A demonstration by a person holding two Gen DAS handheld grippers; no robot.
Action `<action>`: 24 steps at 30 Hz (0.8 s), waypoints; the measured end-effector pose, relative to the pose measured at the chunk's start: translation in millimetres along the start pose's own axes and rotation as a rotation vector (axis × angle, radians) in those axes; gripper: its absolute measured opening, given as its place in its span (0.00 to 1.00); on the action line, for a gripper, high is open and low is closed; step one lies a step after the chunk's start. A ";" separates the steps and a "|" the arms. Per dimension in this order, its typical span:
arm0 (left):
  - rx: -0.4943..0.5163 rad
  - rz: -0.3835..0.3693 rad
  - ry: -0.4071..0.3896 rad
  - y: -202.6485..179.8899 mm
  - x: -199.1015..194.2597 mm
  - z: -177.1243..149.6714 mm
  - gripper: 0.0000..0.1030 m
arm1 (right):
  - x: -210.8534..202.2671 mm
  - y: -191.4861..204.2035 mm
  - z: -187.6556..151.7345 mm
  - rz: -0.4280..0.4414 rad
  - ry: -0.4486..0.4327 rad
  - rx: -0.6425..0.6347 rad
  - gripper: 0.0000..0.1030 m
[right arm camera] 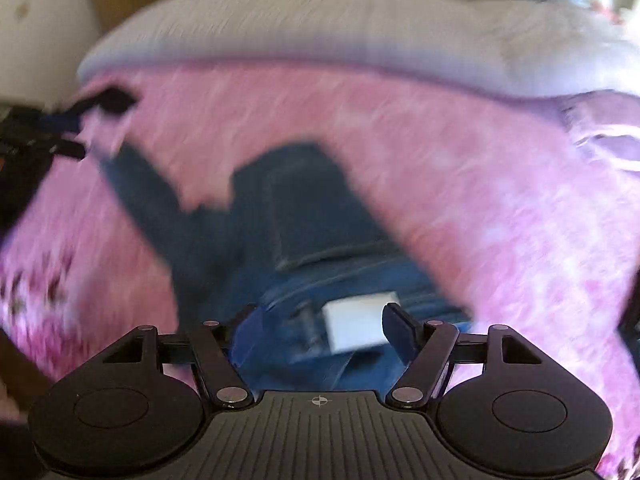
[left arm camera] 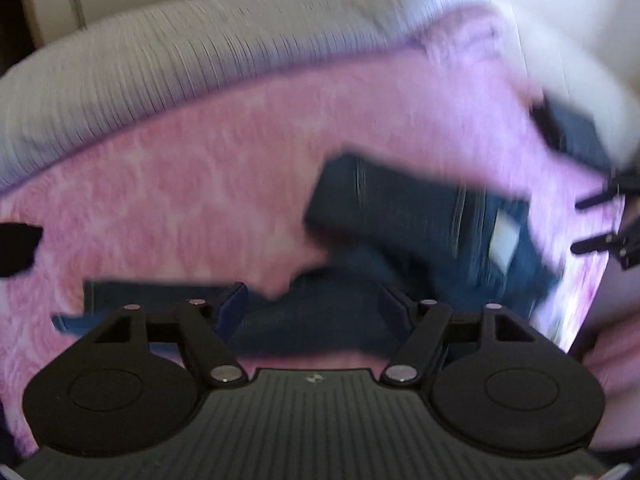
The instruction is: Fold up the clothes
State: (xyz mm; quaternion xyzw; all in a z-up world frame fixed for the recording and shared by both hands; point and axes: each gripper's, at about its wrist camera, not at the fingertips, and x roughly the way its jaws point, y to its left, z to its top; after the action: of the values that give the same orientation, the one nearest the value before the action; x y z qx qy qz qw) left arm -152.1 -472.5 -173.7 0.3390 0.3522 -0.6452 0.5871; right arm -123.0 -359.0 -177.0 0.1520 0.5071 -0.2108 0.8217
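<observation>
A: What does the left wrist view show?

B: The left gripper (left arm camera: 312,308) hangs over dark blue jeans (left arm camera: 420,216) lying on a pink blanket (left arm camera: 180,184). Its fingers (left arm camera: 231,310) stand apart, released, with denim below the gap but nothing pinched. At the right edge the right gripper (left arm camera: 596,222) shows from the side, its fingers also spread. Beyond the blanket lies a white ribbed cover (left arm camera: 160,64).

A: And the right wrist view?

B: The right gripper (right arm camera: 320,328) points down at the waistband end of the jeans (right arm camera: 304,208), where a white label (right arm camera: 360,324) lies between the open fingers (right arm camera: 398,328); the pads do not press on it. The left gripper (right arm camera: 76,128) appears at the upper left, blurred. The pink blanket (right arm camera: 480,184) spreads around.

A: How do the jeans look?

B: Partly folded and rumpled: one thick folded part lies across the rest, and a narrow strip stretches towards the left gripper. Both views are smeared by motion.
</observation>
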 end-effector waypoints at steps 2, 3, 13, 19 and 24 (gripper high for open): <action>0.069 -0.027 0.041 -6.9 16.9 -19.4 0.66 | 7.2 29.0 -15.4 -0.037 0.041 -0.103 0.68; 0.100 -0.046 0.053 -10.5 27.8 -27.9 0.66 | 21.2 45.0 -20.5 -0.067 0.055 -0.172 0.69; 0.397 0.023 0.099 -42.0 92.4 -54.8 0.70 | 167.7 73.1 -79.0 -0.216 0.140 -0.492 0.66; 0.528 0.151 0.170 -39.7 141.4 -39.8 0.70 | 116.8 11.5 -73.8 -0.078 0.073 -0.446 0.12; 0.535 0.142 0.285 -38.4 171.3 -23.8 0.42 | 24.3 -103.6 -23.2 -0.177 -0.066 -0.307 0.11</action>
State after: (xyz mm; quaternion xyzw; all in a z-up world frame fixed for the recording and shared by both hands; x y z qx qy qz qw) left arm -203.6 -538.6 -329.7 0.5922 0.2243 -0.6183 0.4655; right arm -183.1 -442.5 -212.7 -0.0276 0.5177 -0.2074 0.8296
